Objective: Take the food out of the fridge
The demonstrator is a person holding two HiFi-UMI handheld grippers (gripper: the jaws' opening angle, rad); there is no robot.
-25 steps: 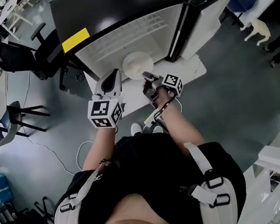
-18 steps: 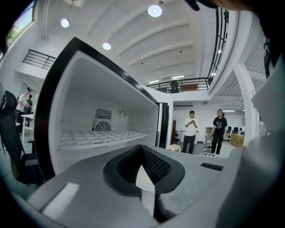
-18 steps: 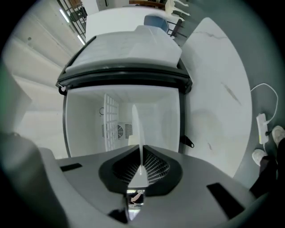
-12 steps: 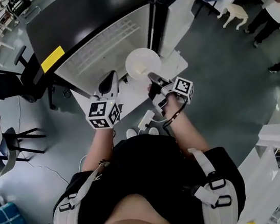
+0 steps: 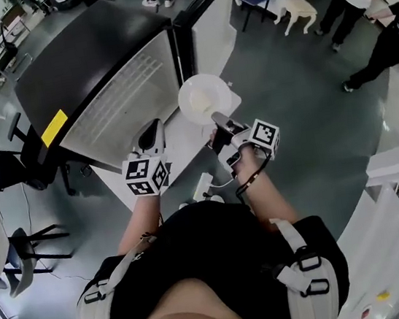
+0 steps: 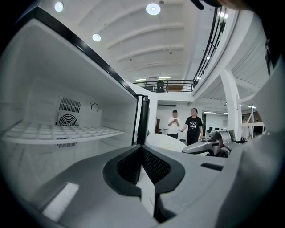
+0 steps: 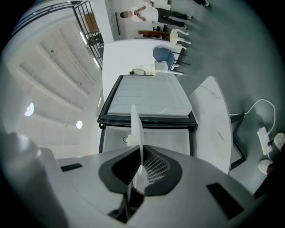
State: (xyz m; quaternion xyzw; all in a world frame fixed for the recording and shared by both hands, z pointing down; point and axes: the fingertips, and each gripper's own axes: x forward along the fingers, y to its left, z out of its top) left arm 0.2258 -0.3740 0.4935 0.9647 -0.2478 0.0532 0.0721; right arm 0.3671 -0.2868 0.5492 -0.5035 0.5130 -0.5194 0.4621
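Pinching the thin rim of a white plate [image 7: 135,129], the right gripper [image 7: 139,164] has its jaws closed tight on it; its own view sees the plate only edge-on, as a pale blade rising out of the jaws. The head view alone gives the plate's round face, held up in front of the open fridge [image 5: 98,66] and outside it, over the white worktop [image 7: 216,120]. Whether food lies on the plate no view makes clear. The left gripper [image 6: 142,153] has its jaws together with nothing between them, just beside the plate and apart from it. Its view looks into the fridge, which the head view cannot: a white shelf [image 6: 62,131] and a round fan vent [image 6: 68,119] on the back wall. Past the door edge it catches two people [image 6: 192,127] standing well off. The right gripper view shows the door [image 7: 149,100] swung wide.
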